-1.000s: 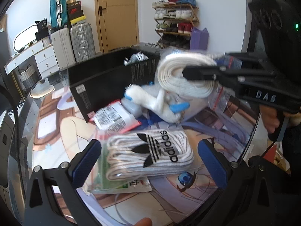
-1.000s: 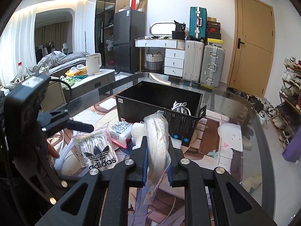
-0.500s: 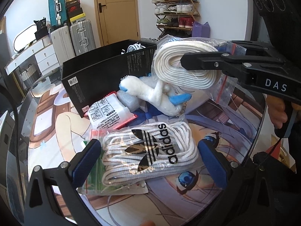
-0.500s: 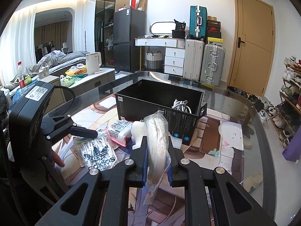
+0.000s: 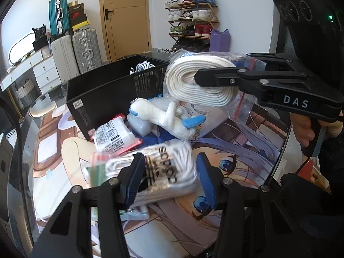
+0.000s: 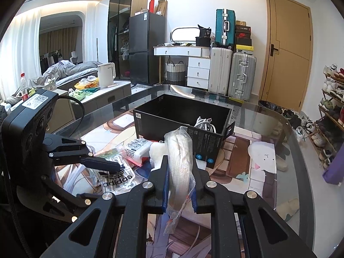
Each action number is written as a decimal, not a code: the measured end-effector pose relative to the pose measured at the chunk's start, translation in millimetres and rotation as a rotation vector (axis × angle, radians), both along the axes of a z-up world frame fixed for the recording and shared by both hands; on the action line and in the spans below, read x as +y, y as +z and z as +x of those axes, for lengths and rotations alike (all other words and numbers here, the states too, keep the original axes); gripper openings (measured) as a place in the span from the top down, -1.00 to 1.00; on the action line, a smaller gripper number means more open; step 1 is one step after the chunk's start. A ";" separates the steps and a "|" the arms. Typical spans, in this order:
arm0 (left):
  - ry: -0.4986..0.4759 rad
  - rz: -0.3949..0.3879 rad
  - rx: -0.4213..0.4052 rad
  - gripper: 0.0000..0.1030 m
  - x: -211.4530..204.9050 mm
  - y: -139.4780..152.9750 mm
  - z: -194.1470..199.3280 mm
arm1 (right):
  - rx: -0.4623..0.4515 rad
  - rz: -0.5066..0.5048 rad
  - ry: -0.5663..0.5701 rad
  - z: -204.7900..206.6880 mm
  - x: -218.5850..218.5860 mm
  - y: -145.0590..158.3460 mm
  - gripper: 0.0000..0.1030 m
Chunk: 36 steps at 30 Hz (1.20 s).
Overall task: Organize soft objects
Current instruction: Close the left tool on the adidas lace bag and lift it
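Right gripper (image 6: 179,190) pinching the bagged cord (image 6: 179,161), held above the table before the box (image 6: 182,124) for dropping in; left gripper (image 5: 169,180), partly closed, straddles the Adidas pack (image 5: 165,172) on the mat (image 5: 247,172).

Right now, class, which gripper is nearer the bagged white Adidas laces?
Left. The left gripper straddles the bagged white Adidas laces; the right gripper holds another bag above.

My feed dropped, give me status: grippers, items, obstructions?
Right gripper shut on bagged white strap. Left gripper closing around adidas bag. Black box ahead, unobstructed.
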<state>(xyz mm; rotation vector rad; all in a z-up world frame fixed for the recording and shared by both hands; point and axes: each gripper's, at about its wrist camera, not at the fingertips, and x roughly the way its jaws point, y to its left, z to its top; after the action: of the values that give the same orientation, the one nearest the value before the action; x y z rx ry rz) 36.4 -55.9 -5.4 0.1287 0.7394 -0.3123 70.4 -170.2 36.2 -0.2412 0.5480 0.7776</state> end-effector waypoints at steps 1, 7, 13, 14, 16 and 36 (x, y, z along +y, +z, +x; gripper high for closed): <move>0.000 -0.009 0.000 0.05 1.6 -0.4 -0.2 | -0.002 0.000 0.000 0.1 -0.4 0.5 0.69; 0.028 -0.031 -0.001 -0.12 11.7 4.8 -1.0 | -0.005 -0.001 0.001 -1.7 -0.8 1.8 0.69; 0.122 -0.050 -0.016 -0.72 30.7 9.0 3.3 | -0.004 -0.002 0.003 -3.4 -1.3 1.7 0.69; 0.122 -0.064 -0.011 -0.72 33.5 8.3 4.0 | -0.004 -0.002 0.003 -3.6 -2.0 1.8 0.69; 0.126 -0.098 0.021 -0.73 40.0 4.5 7.5 | -0.003 -0.002 0.004 -3.7 -2.0 1.8 0.69; 0.115 0.013 0.053 -1.00 10.6 -21.3 9.6 | 0.008 -0.008 0.008 -0.5 -1.9 -1.1 0.69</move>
<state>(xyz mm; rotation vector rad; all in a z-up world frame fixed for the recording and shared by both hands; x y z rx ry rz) 46.0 -45.2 -26.7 0.0904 0.7978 -0.2021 69.9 -172.1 35.0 -0.2476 0.5577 0.7851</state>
